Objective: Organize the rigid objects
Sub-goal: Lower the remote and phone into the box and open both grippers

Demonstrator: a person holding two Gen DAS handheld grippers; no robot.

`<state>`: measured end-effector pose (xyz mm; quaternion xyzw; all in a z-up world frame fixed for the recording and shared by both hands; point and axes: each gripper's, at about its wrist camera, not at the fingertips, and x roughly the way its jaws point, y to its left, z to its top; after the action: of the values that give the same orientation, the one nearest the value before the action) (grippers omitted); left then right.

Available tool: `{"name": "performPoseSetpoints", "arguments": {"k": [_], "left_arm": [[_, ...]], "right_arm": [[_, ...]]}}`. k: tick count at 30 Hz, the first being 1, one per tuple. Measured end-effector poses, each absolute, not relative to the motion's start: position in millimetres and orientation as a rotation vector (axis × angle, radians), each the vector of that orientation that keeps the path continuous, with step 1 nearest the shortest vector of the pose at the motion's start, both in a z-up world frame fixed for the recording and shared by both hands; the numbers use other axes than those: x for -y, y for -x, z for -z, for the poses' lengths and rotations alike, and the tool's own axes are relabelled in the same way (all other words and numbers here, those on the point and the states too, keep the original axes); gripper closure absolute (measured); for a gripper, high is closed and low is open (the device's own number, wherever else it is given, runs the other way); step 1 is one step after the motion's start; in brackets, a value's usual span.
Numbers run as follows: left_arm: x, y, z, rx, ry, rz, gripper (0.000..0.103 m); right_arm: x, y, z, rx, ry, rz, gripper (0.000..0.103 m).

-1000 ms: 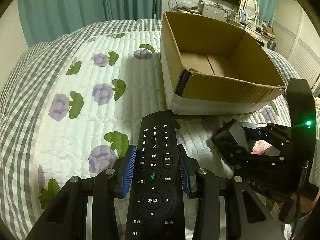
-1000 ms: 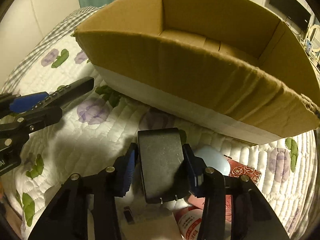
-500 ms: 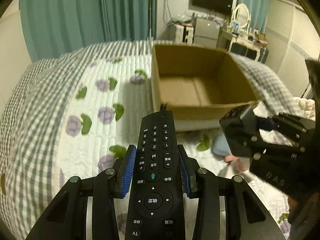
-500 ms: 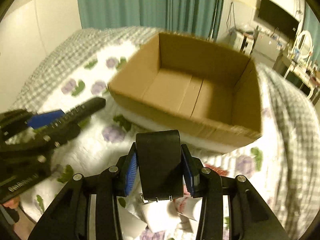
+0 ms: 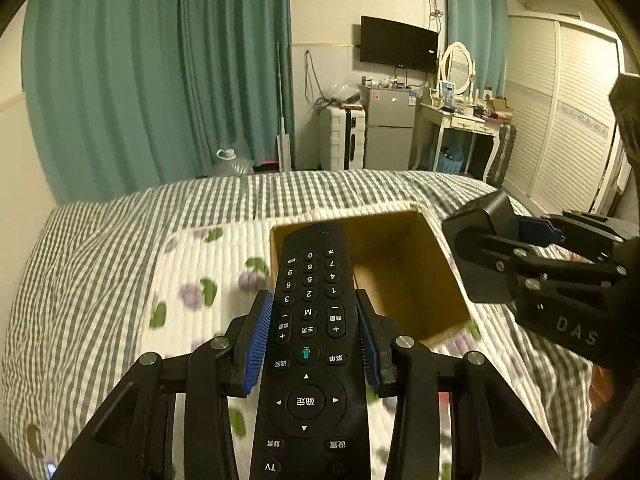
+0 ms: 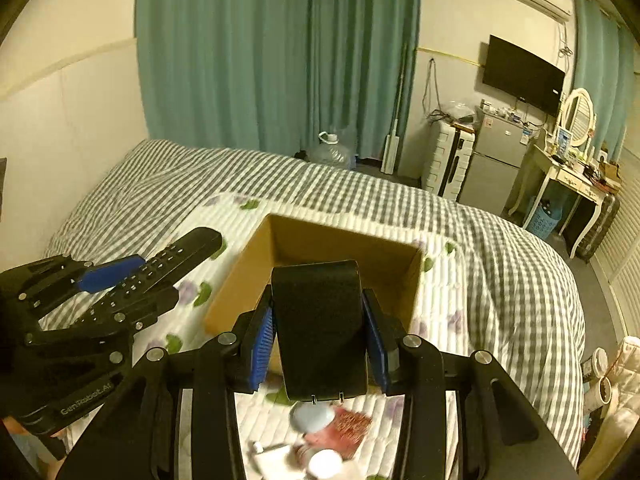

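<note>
My left gripper (image 5: 314, 340) is shut on a black TV remote (image 5: 310, 344), held high above the bed; it also shows at the left of the right wrist view (image 6: 160, 268). My right gripper (image 6: 320, 340) is shut on a black rectangular case (image 6: 320, 324), which also shows at the right of the left wrist view (image 5: 484, 256). An open cardboard box (image 6: 348, 248) sits on the bed below and ahead of both grippers; in the left wrist view the cardboard box (image 5: 404, 276) lies behind the remote.
Several small items lie on the white floral quilt (image 6: 444, 292) under my right gripper: a pale blue round thing (image 6: 312, 418), a red packet (image 6: 348, 428), white bottles (image 6: 324, 464). A grey checked bedspread (image 6: 500, 248) covers the bed. Teal curtains, fridge and dressing table stand behind.
Both grippers have risen well above the bed with their objects and tilted up. The box now looks smaller and lower in both views, and the room behind has come into sight.
</note>
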<state>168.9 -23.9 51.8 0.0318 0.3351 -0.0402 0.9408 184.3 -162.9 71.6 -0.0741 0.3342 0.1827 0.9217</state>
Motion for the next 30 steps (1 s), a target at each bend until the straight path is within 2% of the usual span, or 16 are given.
{"name": "performPoseSetpoints", "arguments": {"k": [10,18,20,23,30], "left_arm": [[39,-253,14,-0.764,-0.053,0.069,0.062],[46,-267,60,-0.807,-0.079,0.025,0.060],[44,-265,59,-0.793,-0.069,0.021,0.059],[43,-262,50,-0.774,-0.067,0.022,0.052],[31,-248,31,-0.764,-0.055,0.007,0.052]], "right_arm": [[184,-251,-27,-0.756,0.153,-0.324,0.064],[185,-280,21,-0.819,0.144,-0.346,0.064],[184,-283,28,-0.828,0.146,-0.345,0.064],[184,-287,33,-0.842,0.148,-0.342,0.064],[177,-292,45,-0.915,0.159,-0.322,0.064]]}}
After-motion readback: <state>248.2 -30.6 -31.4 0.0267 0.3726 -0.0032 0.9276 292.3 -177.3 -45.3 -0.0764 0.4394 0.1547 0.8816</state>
